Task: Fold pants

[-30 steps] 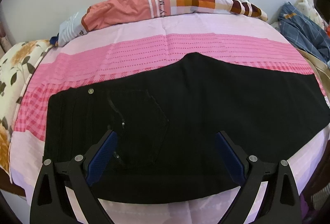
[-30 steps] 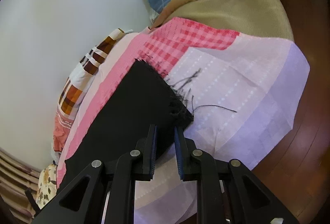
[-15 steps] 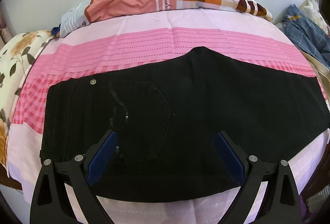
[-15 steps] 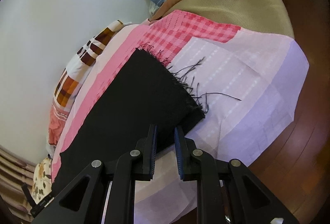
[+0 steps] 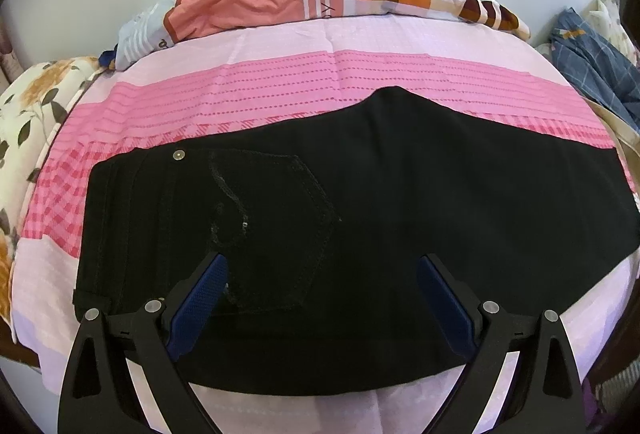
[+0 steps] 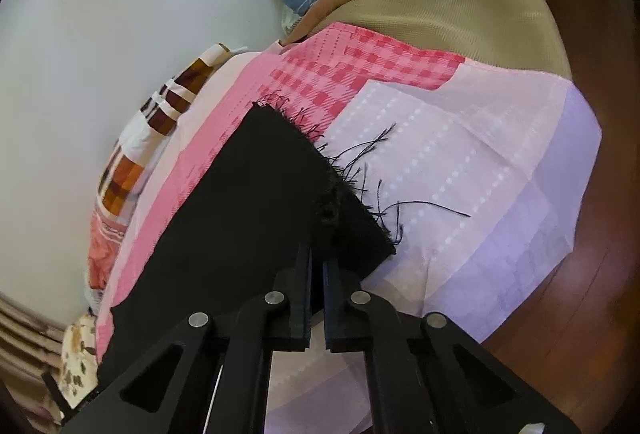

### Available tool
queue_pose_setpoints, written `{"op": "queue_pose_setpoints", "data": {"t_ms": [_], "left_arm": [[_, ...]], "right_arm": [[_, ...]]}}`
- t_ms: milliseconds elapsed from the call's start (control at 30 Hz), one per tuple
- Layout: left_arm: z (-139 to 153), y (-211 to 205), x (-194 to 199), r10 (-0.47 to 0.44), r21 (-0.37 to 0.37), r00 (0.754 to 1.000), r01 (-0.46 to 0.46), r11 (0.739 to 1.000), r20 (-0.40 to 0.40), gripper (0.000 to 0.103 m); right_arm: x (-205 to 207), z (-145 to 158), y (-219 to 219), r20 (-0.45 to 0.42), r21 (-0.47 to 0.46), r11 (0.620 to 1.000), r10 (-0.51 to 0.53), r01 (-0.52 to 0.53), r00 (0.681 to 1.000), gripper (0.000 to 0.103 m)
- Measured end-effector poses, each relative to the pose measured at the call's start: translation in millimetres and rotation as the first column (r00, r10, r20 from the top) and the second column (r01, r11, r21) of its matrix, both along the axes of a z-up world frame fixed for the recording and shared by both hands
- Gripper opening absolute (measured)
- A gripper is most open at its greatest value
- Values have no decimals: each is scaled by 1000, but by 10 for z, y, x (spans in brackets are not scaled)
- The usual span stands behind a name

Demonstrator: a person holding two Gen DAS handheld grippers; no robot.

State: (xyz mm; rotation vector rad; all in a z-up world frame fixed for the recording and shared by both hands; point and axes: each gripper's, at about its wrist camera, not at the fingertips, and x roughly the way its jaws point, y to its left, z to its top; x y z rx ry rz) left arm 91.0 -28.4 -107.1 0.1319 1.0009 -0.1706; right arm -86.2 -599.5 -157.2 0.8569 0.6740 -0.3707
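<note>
Right hand-held gripper [image 6: 317, 266] is pinched nearly closed on the near edge of the black denim pants [image 5: 360, 218], just short of the frayed hem [image 6: 340, 178] at the leg end. Left hand-held gripper [image 5: 320, 274] hangs wide apart above the waist end, holding nothing, over the stitched back pocket [image 5: 276, 230]. These pants lie flat, already doubled leg on leg, lengthwise along the near edge of the bed, on its pink and lilac patchwork sheet [image 5: 280, 82]. My worry is the thin bite: only a sliver of cloth sits between the jaws, so the lower leg may slip out when lifted. With the waist unpinned, the whole garment could drag toward the bed's near edge.
</note>
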Motion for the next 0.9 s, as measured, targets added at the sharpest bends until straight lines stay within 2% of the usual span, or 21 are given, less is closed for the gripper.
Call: {"op": "queue_pose_setpoints", "data": {"t_ms": [200, 333, 433, 533, 633, 667, 700, 767, 900], "left_arm": [[-84, 76, 59, 12, 32, 1000, -12, 999, 23, 95], [-172, 137, 99, 27, 38, 1000, -27, 999, 11, 95], [-202, 198, 104, 41, 12, 999, -41, 999, 0, 95], [-158, 240, 86, 46, 6, 999, -46, 999, 15, 95], [-87, 301, 81, 53, 15, 998, -53, 998, 40, 95], [-53, 345, 78, 62, 16, 997, -63, 998, 54, 95], [-23, 400, 76, 74, 12, 995, -74, 997, 64, 95], [11, 519, 91, 98, -7, 993, -98, 995, 69, 95], [32, 780, 110, 164, -58, 985, -161, 985, 59, 95]], "right_arm": [[7, 38, 5, -44, -41, 999, -27, 25, 999, 2], [-18, 2, -18, -31, -27, 999, -33, 32, 999, 2], [-78, -29, -69, 38, 25, 999, -33, 32, 999, 5], [-178, -87, -185, 94, 112, 991, -77, 66, 993, 8], [-268, -10, -238, 108, 87, 990, -120, 111, 987, 11], [-307, 11, -275, 113, 89, 987, -141, 131, 984, 16], [-326, 15, -310, 107, 89, 985, -155, 146, 982, 32], [-352, -25, -373, 105, 112, 981, -173, 161, 979, 52], [-253, -159, -396, 129, 203, 973, -141, 113, 981, 53]]}}
